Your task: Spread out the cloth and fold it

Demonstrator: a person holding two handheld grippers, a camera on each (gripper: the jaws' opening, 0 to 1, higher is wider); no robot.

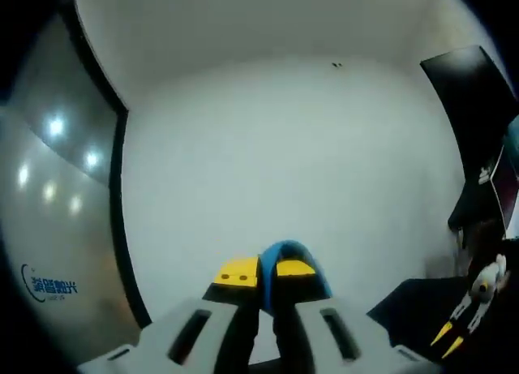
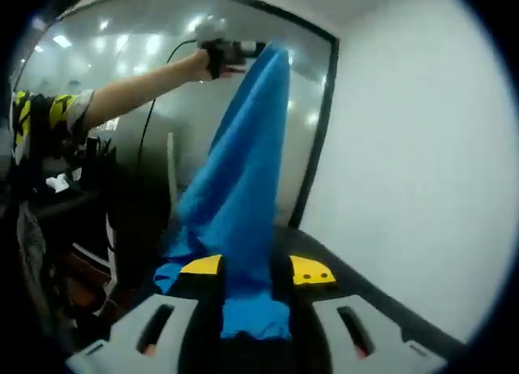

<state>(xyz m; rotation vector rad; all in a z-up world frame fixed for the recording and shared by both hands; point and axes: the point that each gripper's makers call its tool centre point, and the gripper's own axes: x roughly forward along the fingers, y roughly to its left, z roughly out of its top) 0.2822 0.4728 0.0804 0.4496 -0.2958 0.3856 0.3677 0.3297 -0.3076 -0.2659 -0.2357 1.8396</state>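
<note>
Hanging stretched between both, the blue cloth [image 2: 243, 187] is pinched by the left hand-held gripper [image 1: 266, 270] raised far left and the right hand-held gripper [image 2: 255, 270] near; light, limp fabric, best held at corners

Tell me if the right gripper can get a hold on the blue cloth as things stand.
Yes, it seems so: the blue cloth already lies between the right gripper's jaws, which look shut on it, while the left gripper holds its far end up.
</note>
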